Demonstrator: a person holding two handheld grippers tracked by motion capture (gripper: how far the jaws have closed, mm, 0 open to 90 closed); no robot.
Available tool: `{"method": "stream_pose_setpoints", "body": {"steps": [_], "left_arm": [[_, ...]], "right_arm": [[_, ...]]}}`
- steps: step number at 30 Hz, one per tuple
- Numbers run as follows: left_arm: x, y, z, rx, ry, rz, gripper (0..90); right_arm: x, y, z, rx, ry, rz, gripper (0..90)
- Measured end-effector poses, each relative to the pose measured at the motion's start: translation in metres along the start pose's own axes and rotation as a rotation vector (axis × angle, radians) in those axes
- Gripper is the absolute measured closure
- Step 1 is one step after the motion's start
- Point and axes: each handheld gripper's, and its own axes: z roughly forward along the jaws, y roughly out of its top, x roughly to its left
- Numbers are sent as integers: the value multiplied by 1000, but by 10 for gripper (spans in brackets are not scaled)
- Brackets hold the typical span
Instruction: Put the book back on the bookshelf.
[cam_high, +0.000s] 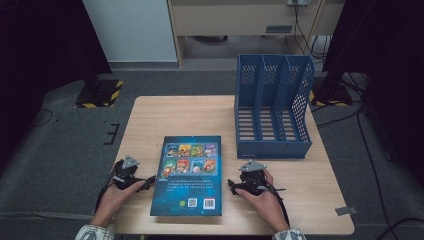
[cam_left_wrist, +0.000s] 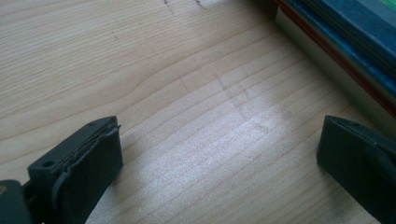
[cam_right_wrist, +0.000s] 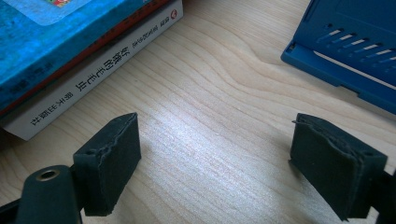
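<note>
- Lying flat in the lower middle of the high view, a blue book (cam_high: 188, 175) rests back cover up on the wooden table (cam_high: 165, 112).
- At lower left, the left gripper (cam_high: 148, 181) sits just beside the book's left edge, jaws spread wide with bare wood between them.
- At lower right, the right gripper (cam_high: 232, 185) sits just beside the book's right edge, jaws also wide and holding nothing.
- In the right gripper view, the book's white spine (cam_right_wrist: 93, 74) runs across the upper left.
- A blue file rack (cam_high: 272, 107) with 3 slots stands in the upper right of the table, apart from the book.
</note>
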Motion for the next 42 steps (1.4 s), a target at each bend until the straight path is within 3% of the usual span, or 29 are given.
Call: {"method": "stream_pose_setpoints", "body": {"steps": [6,9,14,17,26,30,37,42], "left_arm": [[-1,2,-3,8,-31,11,22],[-2,3,-6,1,-43,1,39],[-2,6,-17,-25,-41,-28,66],[-5,10,-28,-60,-61,-52,95],[-32,24,-48,-109,-112,-12,81],[-44,27,-41,-81,-142,27,50],[-58,25,-26,-25,-205,51,39],[-58,26,-20,-16,-248,41,2]], "right_arm": [[-1,0,0,2,8,-3,162],[-1,1,-2,7,23,17,169],[3,6,-13,-31,46,28,195],[5,12,-24,-70,82,41,211],[25,31,-43,-145,218,18,150],[38,36,-38,-125,282,-5,111],[51,36,-16,-56,302,-28,84],[54,34,-6,-42,293,-29,58]]}}
